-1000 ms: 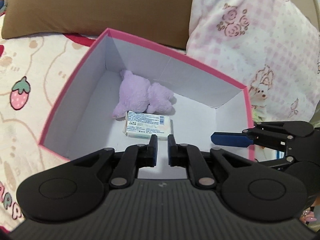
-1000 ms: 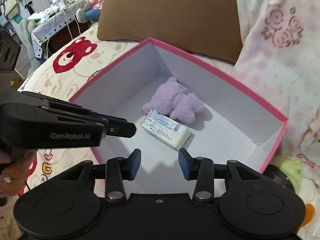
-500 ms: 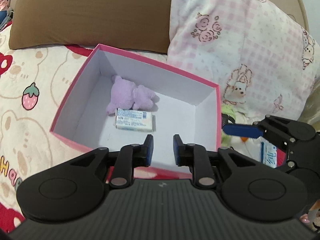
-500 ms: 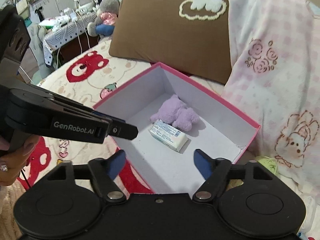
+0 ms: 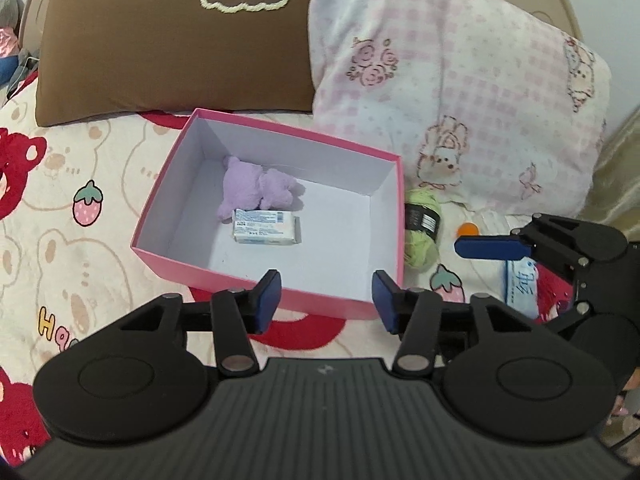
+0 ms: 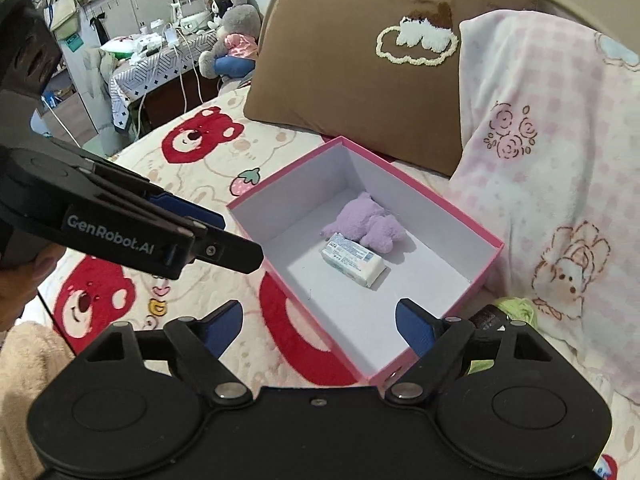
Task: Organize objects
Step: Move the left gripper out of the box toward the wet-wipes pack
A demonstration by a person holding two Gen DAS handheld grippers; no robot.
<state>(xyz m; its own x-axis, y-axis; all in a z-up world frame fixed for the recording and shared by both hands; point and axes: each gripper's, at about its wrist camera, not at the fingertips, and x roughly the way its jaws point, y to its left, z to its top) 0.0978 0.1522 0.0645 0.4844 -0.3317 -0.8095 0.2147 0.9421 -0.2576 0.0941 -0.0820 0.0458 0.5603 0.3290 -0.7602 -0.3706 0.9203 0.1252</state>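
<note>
A pink box [image 5: 256, 280] sits open on the bed [image 5: 60, 208], just in front of a brown pillow [image 5: 160, 40] and a pink checked pillow [image 5: 460, 92]. Inside it lie a purple plush toy [image 5: 256, 190] near the far wall and a white wrapped packet [image 5: 266, 232] touching the toy's near side — both resting on the white floor of the box.

The left tongs [image 5: 326, 296] hang above the box's near edge, their blue pads apart after just opening, with nothing between them. The right tongs [image 6: 318, 324] stand wide apart too, empty, above the near corner of the box.

Outside the box, against its right-hand wall, lies a ball of green yarn [image 5: 422, 228] with a dark label. Further right on the bedspread there is a small orange thing [image 5: 468, 228] and a blue-and-white packet [image 5: 520, 284], partly hidden behind the right tongs' black frame.
</note>
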